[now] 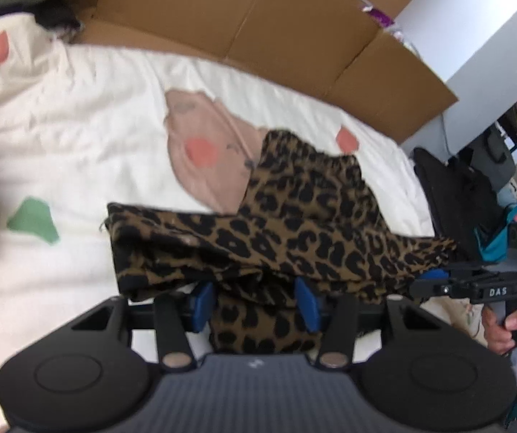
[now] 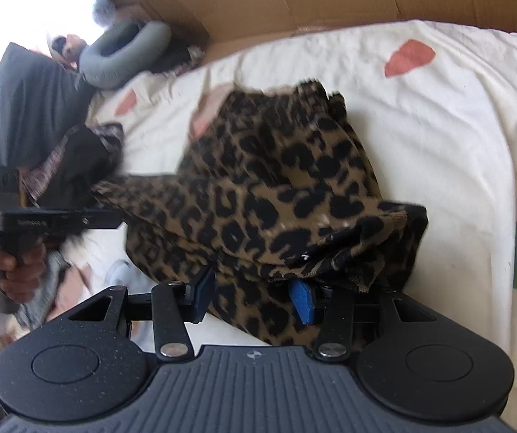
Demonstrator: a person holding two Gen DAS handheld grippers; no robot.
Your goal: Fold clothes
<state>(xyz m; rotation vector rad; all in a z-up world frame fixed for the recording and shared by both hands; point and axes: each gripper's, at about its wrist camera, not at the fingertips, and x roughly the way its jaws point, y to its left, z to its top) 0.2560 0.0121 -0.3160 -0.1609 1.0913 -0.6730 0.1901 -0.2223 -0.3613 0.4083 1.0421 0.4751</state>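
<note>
A leopard-print garment hangs bunched above a white bed cover printed with coloured patches. My left gripper is shut on a thick fold of it, and the cloth fills the gap between its blue pads and drapes over the fingers. In the right wrist view the same garment fills the middle. My right gripper is shut on another bunch of it. Each view shows the other gripper gripping the garment's far side: the right one and the left one, both held by a hand.
Flattened cardboard stands along the bed's far side. A beige-pink shape lies flat under the garment's far end. A dark patterned garment, a grey neck pillow and a dark cushion lie at one end. A black bag sits beside the bed.
</note>
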